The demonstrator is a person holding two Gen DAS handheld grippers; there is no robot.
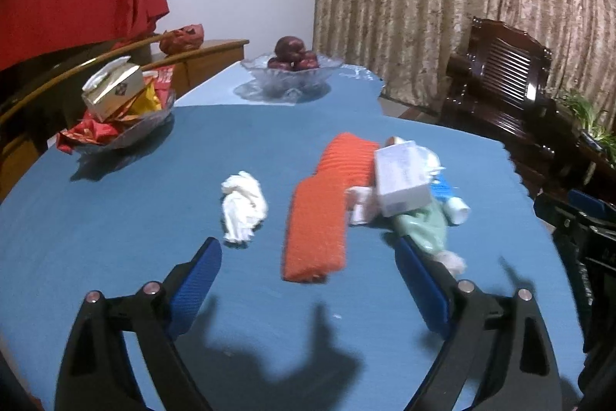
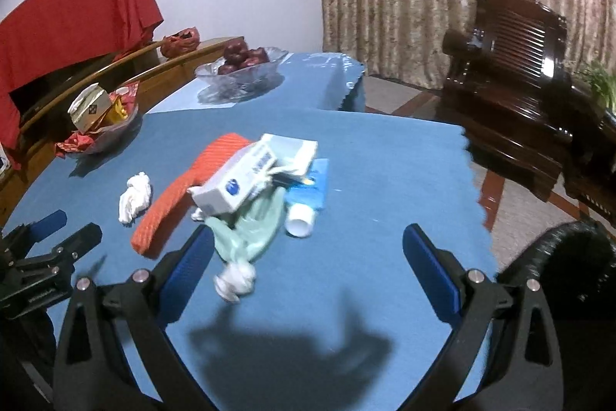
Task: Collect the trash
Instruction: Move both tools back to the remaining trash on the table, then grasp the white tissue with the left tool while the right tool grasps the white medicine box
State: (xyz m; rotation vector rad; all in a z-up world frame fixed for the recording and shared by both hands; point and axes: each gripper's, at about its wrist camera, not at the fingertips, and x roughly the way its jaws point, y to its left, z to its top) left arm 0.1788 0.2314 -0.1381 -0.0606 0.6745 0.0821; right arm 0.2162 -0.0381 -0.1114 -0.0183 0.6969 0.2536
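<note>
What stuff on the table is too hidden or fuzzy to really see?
- Left wrist view: the white box covers most of the blue tube and the item behind it.
- Right wrist view: the box's print is too blurred to read.
- Both views: snack bowl contents are small and piled up.
- No trash bin shows in either view.

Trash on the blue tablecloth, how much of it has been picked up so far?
Nothing looks collected. Both the left gripper and right gripper are open and empty. Left on the blue tablecloth: crumpled white tissue, orange foam net sleeve, white cardboard box, pale green plastic bag, blue and white tube.
</note>
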